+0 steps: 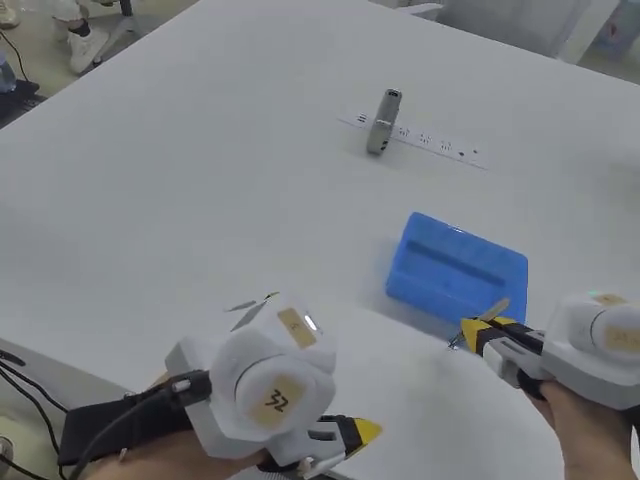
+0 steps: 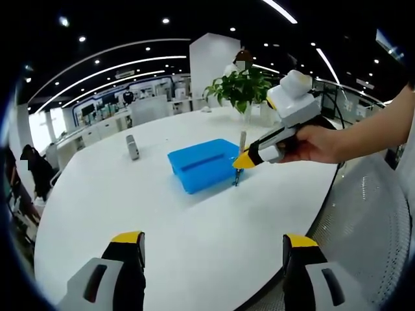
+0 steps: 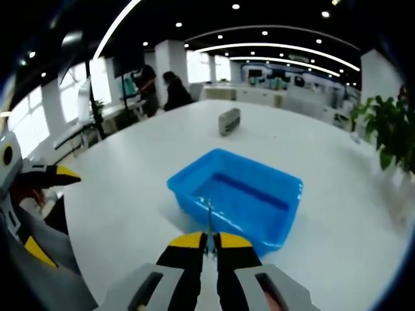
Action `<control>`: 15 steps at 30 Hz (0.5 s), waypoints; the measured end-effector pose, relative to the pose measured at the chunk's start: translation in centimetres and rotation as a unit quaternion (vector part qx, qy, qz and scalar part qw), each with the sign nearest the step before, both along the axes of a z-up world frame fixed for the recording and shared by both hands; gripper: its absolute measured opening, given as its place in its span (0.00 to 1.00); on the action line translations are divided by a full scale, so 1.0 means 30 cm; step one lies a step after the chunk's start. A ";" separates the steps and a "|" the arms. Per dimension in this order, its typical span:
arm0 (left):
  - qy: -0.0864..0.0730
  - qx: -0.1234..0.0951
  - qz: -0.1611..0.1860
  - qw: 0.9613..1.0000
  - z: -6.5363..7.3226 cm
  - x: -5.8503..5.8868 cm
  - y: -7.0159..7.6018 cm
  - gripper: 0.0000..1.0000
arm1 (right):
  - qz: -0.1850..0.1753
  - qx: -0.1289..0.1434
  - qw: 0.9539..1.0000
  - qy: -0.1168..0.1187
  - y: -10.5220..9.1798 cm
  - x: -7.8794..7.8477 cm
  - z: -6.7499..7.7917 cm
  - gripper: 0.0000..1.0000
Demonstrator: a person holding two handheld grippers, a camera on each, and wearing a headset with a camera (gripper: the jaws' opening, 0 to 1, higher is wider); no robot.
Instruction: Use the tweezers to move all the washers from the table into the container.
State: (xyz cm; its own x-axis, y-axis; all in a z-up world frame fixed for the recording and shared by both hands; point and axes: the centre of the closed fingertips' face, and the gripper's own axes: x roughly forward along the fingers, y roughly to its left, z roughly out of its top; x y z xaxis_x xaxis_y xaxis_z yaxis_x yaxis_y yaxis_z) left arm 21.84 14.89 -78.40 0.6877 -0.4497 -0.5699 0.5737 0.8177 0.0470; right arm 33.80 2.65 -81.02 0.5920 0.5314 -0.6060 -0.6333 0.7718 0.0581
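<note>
The right gripper (image 3: 209, 241) has its jaws pressed nearly together on the tweezers (image 3: 209, 217). The tweezers' tips reach the near edge of the blue container (image 3: 262, 227), and whether they grip anything is too small to tell. The container sits right of centre on the white table (image 1: 200, 200), with a power strip (image 1: 430, 140) farther back. The left gripper (image 2: 213, 238) hangs at near left, its jaws wide apart and holding nothing.

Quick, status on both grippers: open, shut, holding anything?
Left gripper: open, holding nothing.
Right gripper: shut on the tweezers.
</note>
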 end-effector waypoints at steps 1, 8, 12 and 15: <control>0.000 0.001 0.000 1.000 -0.001 0.000 0.001 0.89 | -0.001 0.000 1.000 0.000 -0.001 -0.001 0.000 0.03; 0.000 0.000 0.002 1.000 -0.001 0.001 0.003 0.89 | 0.001 -0.002 1.000 -0.002 -0.003 0.001 -0.001 0.04; 0.000 0.002 0.002 1.000 -0.002 0.002 0.004 0.89 | 0.000 -0.001 1.000 -0.004 -0.002 0.006 0.002 0.04; 0.000 0.001 0.004 1.000 -0.001 0.002 0.006 0.88 | 0.002 0.000 1.000 -0.003 -0.003 0.016 -0.005 0.04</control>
State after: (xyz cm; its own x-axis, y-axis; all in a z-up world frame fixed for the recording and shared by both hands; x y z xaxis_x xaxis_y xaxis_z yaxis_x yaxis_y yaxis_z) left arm 21.92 15.06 -78.44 0.6915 -0.4426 -0.5709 0.5667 0.8225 0.0487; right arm 34.27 2.55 -81.18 0.5932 0.5332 -0.6031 -0.6364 0.7694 0.0543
